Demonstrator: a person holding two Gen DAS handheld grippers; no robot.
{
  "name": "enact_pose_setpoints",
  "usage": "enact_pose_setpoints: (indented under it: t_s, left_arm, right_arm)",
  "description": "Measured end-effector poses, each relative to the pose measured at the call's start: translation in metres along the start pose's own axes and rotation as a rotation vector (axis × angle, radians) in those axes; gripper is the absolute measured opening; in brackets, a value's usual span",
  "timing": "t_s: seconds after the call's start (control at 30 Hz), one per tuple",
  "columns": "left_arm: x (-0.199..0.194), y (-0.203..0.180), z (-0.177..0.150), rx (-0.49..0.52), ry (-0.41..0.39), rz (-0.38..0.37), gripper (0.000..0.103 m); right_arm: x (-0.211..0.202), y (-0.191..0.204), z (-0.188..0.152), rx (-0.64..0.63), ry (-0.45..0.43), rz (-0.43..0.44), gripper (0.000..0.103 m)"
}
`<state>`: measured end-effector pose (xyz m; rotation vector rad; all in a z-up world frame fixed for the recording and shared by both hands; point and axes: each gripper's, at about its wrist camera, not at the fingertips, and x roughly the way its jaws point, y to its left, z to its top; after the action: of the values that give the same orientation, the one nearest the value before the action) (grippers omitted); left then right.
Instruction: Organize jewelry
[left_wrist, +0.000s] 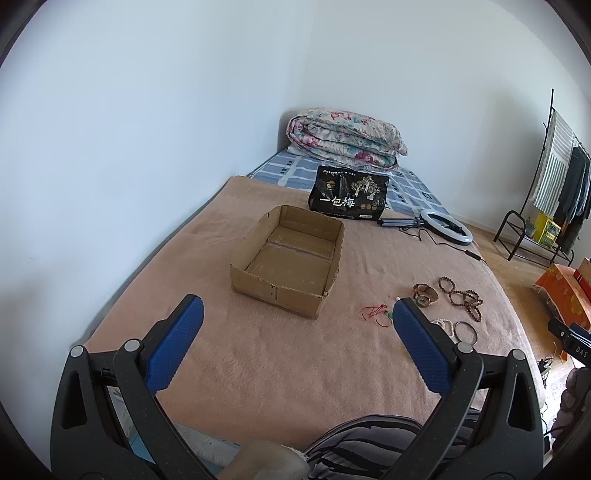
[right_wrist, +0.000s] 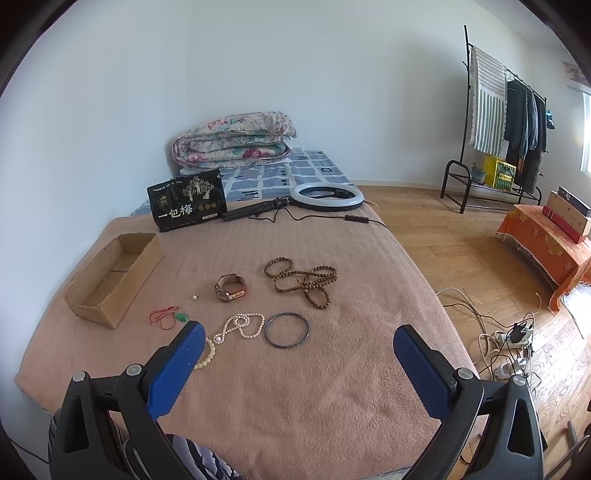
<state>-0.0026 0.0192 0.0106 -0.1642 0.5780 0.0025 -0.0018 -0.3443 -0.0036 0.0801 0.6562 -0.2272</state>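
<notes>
Both claws stand spread wide with nothing between their blue pads: the left gripper (left_wrist: 297, 314) fills the bottom of the left wrist view, the right gripper (right_wrist: 299, 332) the bottom of the right wrist view.

Much is cut off or covered. In the left wrist view the right-hand pad hides part of the jewelry at lower right of the frame: only the tail of the pearl necklace (left_wrist: 445, 326) and one side of the dark bangle (left_wrist: 465, 332) show past it, and the green pendant on a red cord (left_wrist: 376, 314) sits just beside the pad's tip. In the right wrist view the left pad covers the near end of a pale bead bracelet (right_wrist: 208, 354), which lies just beside the pearl strand. A tiny pearl-like piece (right_wrist: 194, 296) near the wristwatch (right_wrist: 231, 287) is too small to identify. The wooden bead strand (right_wrist: 306, 282) lies tangled right of the watch, so its loops cannot be counted.

All the jewelry rests loose on the tan blanket (right_wrist: 295, 387), around the centre of the right wrist view. The open cardboard box (left_wrist: 288, 258), centre of the left wrist view, holds nothing and stands apart from the jewelry.

Behind it a black bag (left_wrist: 349, 197) reads "一包梅" in large white characters; its smaller print is illegible. At the right edge of the left wrist view, a black device shows the letters "DAS", cut off by the frame.
</notes>
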Motion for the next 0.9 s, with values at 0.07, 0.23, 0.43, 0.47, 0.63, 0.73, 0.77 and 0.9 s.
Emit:
enact_pose_setpoints:
  t_s: [0.07, 0.23, 0.43, 0.47, 0.63, 0.73, 0.77, 0.9]
  left_arm:
    - [0.006, 0.001, -0.001, 0.001, 0.008, -0.003, 0.103]
    - [0.02, 0.003, -0.002, 0.028, 0.018, 0.003, 0.103]
    - [0.036, 0.0, 0.0, 0.077, 0.035, -0.031, 0.103]
    - [0.04, 0.0, 0.0, 0.084, 0.039, -0.044, 0.103]
    - [0.06, 0.002, 0.002, 0.082, 0.085, -0.11, 0.103]
    - [0.07, -0.001, 0.002, 0.094, 0.106, -0.138, 0.098]
    - [0.074, -0.004, 0.002, 0.108, 0.109, -0.147, 0.098]
    - [0.086, -0.019, 0.002, 0.161, 0.122, -0.185, 0.095]
  right_arm:
    - [0.006, -0.001, -0.002, -0.001, 0.014, 0.007, 0.103]
    - [0.018, -0.002, -0.003, -0.019, 0.033, 0.014, 0.103]
    - [0.031, -0.005, 0.001, -0.037, 0.042, 0.054, 0.102]
    - [0.034, -0.006, 0.002, -0.033, 0.047, 0.062, 0.102]
    - [0.047, -0.007, 0.006, -0.038, 0.056, 0.097, 0.096]
    - [0.055, -0.003, 0.011, -0.081, 0.061, 0.124, 0.094]
    - [0.057, 0.0, 0.013, -0.105, 0.061, 0.133, 0.094]
    - [0.073, 0.01, 0.018, -0.183, 0.08, 0.185, 0.091]
